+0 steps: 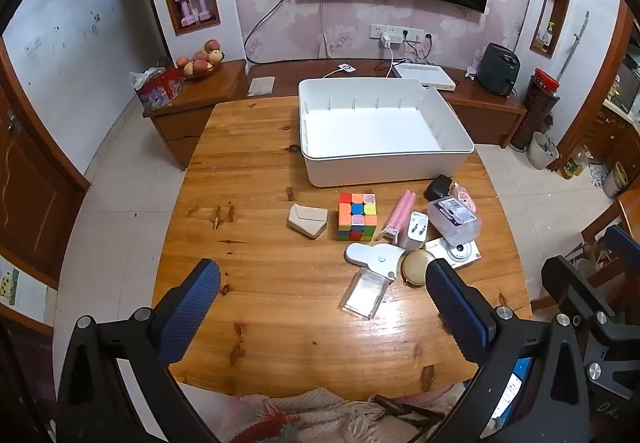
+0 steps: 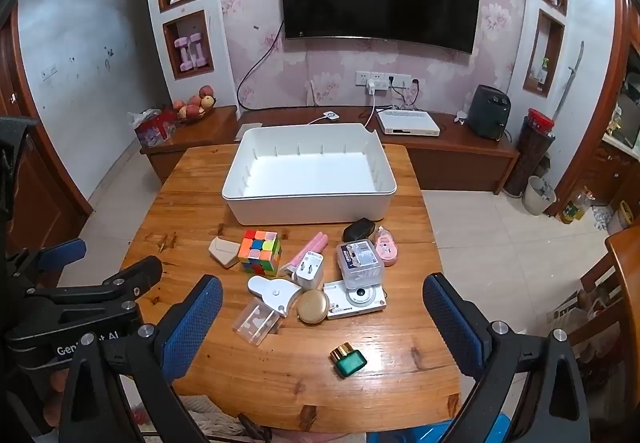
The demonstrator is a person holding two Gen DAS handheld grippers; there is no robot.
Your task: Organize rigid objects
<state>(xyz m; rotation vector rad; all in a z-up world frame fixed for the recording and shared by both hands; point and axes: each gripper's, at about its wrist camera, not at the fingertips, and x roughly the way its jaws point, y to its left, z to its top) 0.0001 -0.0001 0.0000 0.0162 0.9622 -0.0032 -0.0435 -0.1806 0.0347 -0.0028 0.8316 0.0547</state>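
I hold both fingers wide and empty; the white bin (image 2: 310, 179) at twelve o'clock awaits the Rubik's cube (image 2: 259, 251) and clutter.

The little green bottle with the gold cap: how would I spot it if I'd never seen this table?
Start at the big white bin at the far side of the wooden table. Come toward the near edge, past the clutter around the Rubik's cube and the camera. The green bottle lies alone there, apart from the pile, and is the only green thing.
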